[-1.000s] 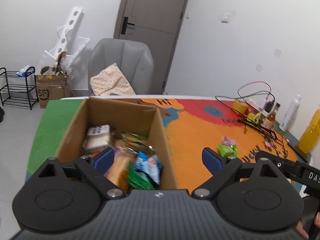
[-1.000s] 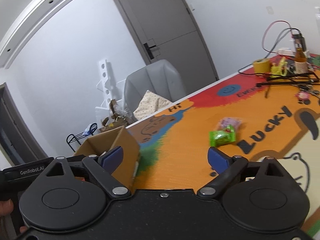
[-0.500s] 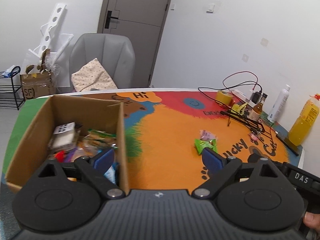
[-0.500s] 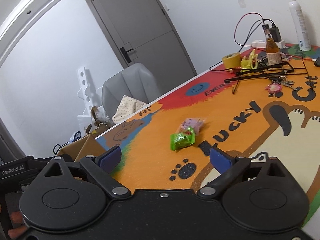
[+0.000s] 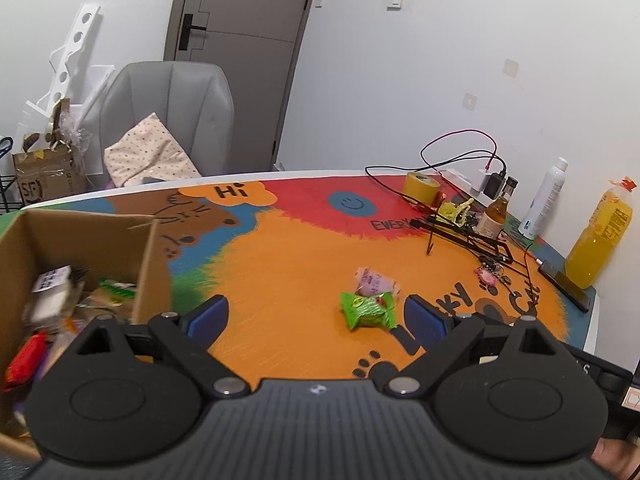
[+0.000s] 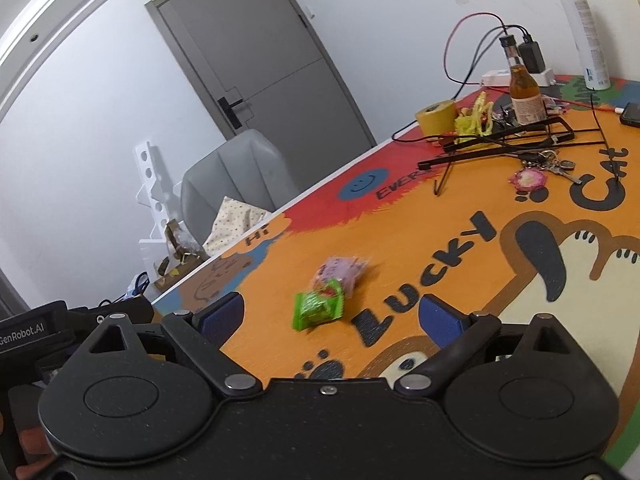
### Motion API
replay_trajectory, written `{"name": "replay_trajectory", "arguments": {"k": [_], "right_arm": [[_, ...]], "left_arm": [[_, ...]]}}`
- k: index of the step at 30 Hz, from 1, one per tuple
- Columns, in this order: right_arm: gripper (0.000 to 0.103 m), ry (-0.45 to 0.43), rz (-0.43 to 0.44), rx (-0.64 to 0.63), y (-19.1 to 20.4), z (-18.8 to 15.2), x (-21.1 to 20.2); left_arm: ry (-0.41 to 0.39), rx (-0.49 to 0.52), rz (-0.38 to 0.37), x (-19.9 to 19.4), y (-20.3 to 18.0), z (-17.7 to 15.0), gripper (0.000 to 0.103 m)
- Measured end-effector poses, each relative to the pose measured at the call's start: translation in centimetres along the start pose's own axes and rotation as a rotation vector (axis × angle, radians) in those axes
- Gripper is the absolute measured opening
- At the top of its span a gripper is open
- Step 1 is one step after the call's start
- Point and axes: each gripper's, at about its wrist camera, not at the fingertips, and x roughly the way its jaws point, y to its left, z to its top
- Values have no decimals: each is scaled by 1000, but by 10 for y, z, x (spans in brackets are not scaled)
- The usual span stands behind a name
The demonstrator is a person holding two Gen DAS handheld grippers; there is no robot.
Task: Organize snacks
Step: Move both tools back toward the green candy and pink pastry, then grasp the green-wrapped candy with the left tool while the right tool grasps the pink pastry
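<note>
A green snack packet (image 5: 368, 310) lies on the orange table mat, with a pink packet (image 5: 374, 281) touching its far side. Both also show in the right wrist view, green (image 6: 319, 308) and pink (image 6: 343, 271). A cardboard box (image 5: 150, 264) holding several snacks stands at the left. My left gripper (image 5: 316, 318) is open and empty, just right of the box and near the green packet. My right gripper (image 6: 330, 320) is open and empty, hovering in front of the green packet.
At the table's far right are a yellow tape roll (image 5: 421, 187), cables, a brown glass bottle (image 6: 525, 92), a white spray bottle (image 5: 544, 200), an orange juice bottle (image 5: 600, 240), keys (image 6: 554, 168) and a phone (image 5: 564, 282). A grey chair (image 5: 172, 116) stands behind the table.
Both grippers have swung right, away from the box toward the two packets, which now sit closer and lower in both views. Both stay open and empty.
</note>
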Motion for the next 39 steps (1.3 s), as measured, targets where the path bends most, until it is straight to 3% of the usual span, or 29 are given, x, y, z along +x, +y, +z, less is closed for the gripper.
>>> {"name": "replay_trajectory", "arguments": {"k": [9,23,29,39], "right_arm": [[94,31,-4,18,-18,14,23],[69,93,1,31,-40,26,58],[59,110,-2,49,-51,28,69],[58,133,7,63,-58,28,84]], "left_arm": [[29,5,-13,34,-17,7,93],[107,-4,-25,96,-30,10,90],[148,-11,-29,122,-34,6,84],[205,-15,-26,158,-40,-3,71]]}}
